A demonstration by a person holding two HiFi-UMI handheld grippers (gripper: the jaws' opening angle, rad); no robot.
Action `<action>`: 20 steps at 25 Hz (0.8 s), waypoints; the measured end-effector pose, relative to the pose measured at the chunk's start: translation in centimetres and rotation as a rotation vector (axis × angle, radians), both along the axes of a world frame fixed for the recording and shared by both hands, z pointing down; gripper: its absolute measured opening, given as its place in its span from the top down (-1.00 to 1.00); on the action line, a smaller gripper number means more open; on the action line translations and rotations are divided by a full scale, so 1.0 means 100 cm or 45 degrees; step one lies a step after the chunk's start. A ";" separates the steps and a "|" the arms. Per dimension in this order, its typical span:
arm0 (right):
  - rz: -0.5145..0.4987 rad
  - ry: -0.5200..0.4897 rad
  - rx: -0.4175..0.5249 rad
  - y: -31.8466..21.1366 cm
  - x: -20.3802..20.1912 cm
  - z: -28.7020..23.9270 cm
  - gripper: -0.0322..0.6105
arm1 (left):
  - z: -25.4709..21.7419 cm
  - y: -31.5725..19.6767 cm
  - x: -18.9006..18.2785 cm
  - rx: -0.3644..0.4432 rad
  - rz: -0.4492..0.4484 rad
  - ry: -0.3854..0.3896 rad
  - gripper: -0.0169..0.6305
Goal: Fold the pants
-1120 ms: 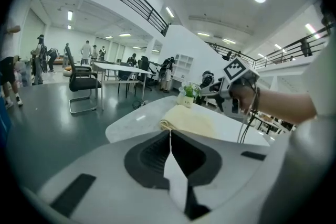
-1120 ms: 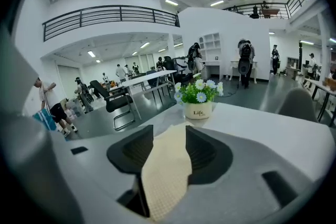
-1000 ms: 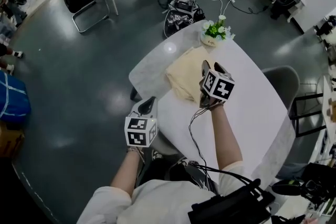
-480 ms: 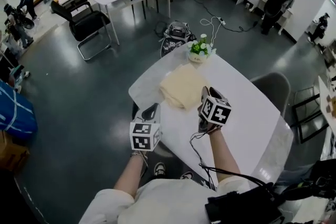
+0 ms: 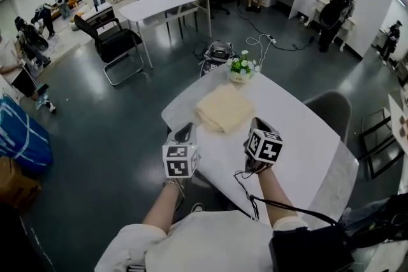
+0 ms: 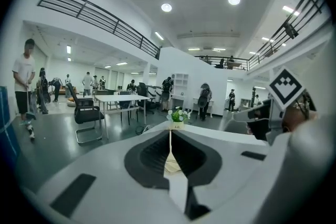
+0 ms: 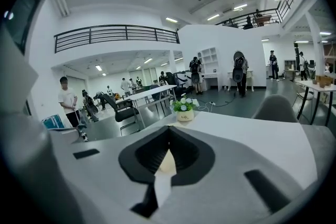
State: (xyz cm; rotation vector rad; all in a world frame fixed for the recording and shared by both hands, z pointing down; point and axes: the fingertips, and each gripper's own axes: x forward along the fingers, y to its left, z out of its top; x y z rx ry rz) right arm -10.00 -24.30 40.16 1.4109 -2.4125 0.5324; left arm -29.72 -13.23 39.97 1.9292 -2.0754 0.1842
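Note:
The folded cream pants [image 5: 223,108] lie on the white table [image 5: 299,137], just before a small flower pot [image 5: 242,68]. My left gripper [image 5: 185,132] hovers off the table's left edge, shut and empty. My right gripper [image 5: 256,124] hangs over the table on the near side of the pants, clear of them. Its jaws have just been closing and nothing is between them. In the left gripper view the shut gripper [image 6: 169,132] points at the flower pot [image 6: 177,117]. A strip of the pants [image 7: 167,162] shows behind my shut right gripper [image 7: 169,129].
A grey chair [image 5: 331,113] stands at the table's right side. On the floor beyond the table are a bag [image 5: 218,51], a black chair [image 5: 118,44] and a long white table [image 5: 167,0]. Several people stand at the back of the room.
Both grippers have drawn back toward me and risen. The right one has left the near edge of the pants. The head view has tilted up, showing more of the room.

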 end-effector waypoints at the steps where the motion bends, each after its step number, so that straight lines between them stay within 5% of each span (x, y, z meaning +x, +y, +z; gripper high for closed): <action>1: 0.002 -0.001 0.000 0.002 0.003 0.000 0.92 | 0.000 0.002 0.001 -0.002 -0.006 -0.005 0.91; 20: -0.059 0.075 0.060 0.008 0.003 -0.004 0.92 | 0.008 -0.004 0.005 -0.025 -0.056 0.007 0.91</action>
